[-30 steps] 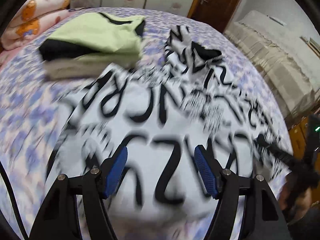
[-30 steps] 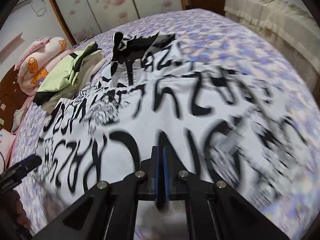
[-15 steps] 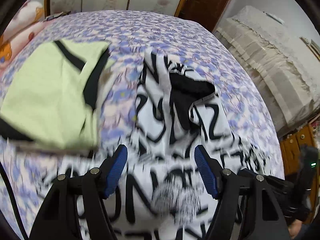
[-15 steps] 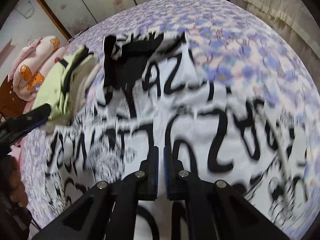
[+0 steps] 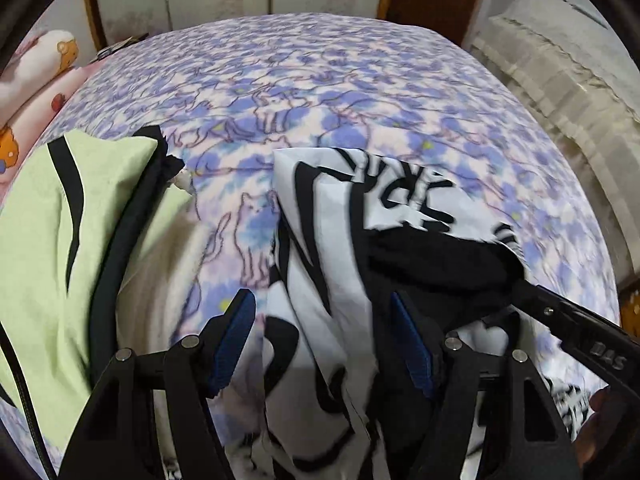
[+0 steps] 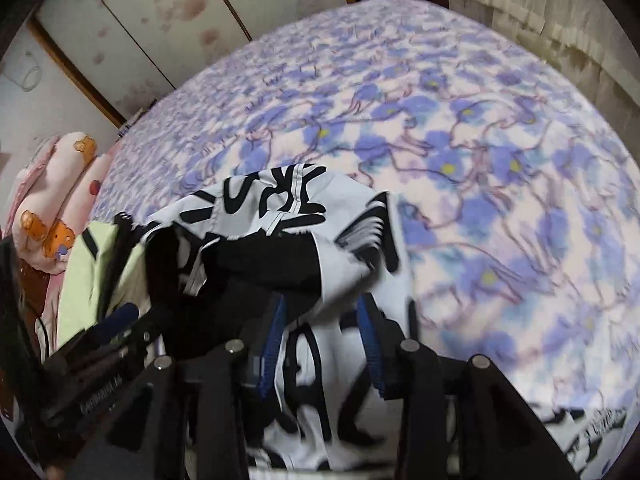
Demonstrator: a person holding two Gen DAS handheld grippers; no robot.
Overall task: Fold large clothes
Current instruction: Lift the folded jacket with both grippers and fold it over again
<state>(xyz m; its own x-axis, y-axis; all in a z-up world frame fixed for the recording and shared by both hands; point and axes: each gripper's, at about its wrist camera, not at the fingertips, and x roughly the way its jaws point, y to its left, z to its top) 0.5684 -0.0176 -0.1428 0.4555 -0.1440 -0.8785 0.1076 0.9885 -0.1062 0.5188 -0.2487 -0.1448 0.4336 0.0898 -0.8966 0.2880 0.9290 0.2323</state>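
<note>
A large white garment with black lettering (image 5: 320,248) lies bunched on the bed, a black inner part (image 5: 436,256) showing at its far end. My left gripper (image 5: 324,340) hangs over it, jaws closing; a fold of the cloth lies between the blue pads and is not pinched. My right gripper (image 6: 320,332) stands just beside it, jaws opening, with white cloth (image 6: 316,208) still between the pads. One finger (image 5: 560,316) of the right gripper reaches in from the right of the left wrist view. The left gripper's blue pad (image 6: 120,316) shows at the left of the right wrist view.
A folded pale green garment with black trim (image 5: 44,240) lies just left of the white one. The bed's purple flowered cover (image 5: 320,80) stretches beyond. Pink bear-print bedding (image 6: 60,184) is piled at the far left; a beige covered piece of furniture (image 5: 560,72) runs along the right.
Both grippers have swept fast along the garment to its far end. The right jaws, shut before, have parted. The left jaws have narrowed a little. The green garment now lies close on the left.
</note>
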